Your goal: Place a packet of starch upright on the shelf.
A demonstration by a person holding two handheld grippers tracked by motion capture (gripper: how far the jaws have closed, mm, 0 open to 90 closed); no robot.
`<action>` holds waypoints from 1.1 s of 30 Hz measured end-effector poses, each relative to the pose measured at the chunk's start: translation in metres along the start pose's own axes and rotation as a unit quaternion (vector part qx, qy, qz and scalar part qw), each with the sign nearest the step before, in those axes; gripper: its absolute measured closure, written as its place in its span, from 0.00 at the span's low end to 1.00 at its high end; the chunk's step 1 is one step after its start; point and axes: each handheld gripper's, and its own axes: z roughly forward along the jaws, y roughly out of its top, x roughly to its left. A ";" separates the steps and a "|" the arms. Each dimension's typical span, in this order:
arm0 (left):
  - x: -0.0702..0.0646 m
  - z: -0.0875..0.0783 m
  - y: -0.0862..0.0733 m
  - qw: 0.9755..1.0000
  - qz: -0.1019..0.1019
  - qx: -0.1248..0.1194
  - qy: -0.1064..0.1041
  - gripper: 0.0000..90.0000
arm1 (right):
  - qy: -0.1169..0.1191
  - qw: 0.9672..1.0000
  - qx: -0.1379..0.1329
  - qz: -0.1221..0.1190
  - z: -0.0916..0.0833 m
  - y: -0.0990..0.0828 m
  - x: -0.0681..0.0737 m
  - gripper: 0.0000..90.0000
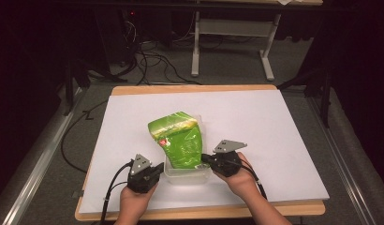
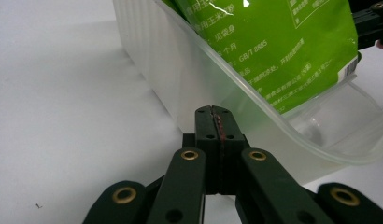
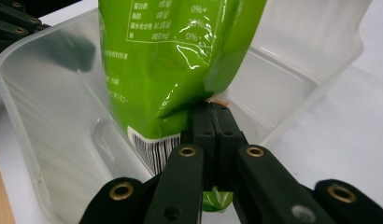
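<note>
White tabletop point(image 1: 274, 140), green bag point(image 1: 178, 138) reading "GB/T 8885" in clear tub point(image 1: 173, 174), right tongs point(image 3: 213, 109) pinching bag, left tongs point(image 2: 213, 112) closed empty.

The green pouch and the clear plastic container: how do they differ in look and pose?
The green pouch is opaque, glossy and printed; the clear plastic container is see-through and plain. The pouch leans tilted with its top above the rim; the container sits flat on the table. The pouch is soft and creased; the container keeps a box shape.
</note>
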 end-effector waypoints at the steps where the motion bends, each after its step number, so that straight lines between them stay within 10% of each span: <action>1: 0.000 0.000 0.000 1.000 0.000 0.000 0.000 1.00 | 0.000 1.000 0.001 -0.002 0.002 0.000 0.002 1.00; 17: -0.001 0.000 0.000 1.000 0.000 -0.001 0.004 1.00 | -0.004 1.000 0.022 -0.010 0.011 -0.003 0.007 1.00; 24: -0.002 -0.003 0.001 1.000 0.002 -0.004 0.006 1.00 | -0.016 0.999 -0.030 0.009 -0.016 0.004 0.000 0.98; 29: -0.002 -0.003 0.000 1.000 0.005 -0.003 0.003 1.00 | 0.009 0.995 -0.095 0.042 -0.021 0.021 -0.005 0.56; 33: -0.002 -0.001 -0.001 1.000 0.006 0.000 0.003 1.00 | 0.034 0.990 -0.102 0.093 -0.003 0.027 -0.014 0.47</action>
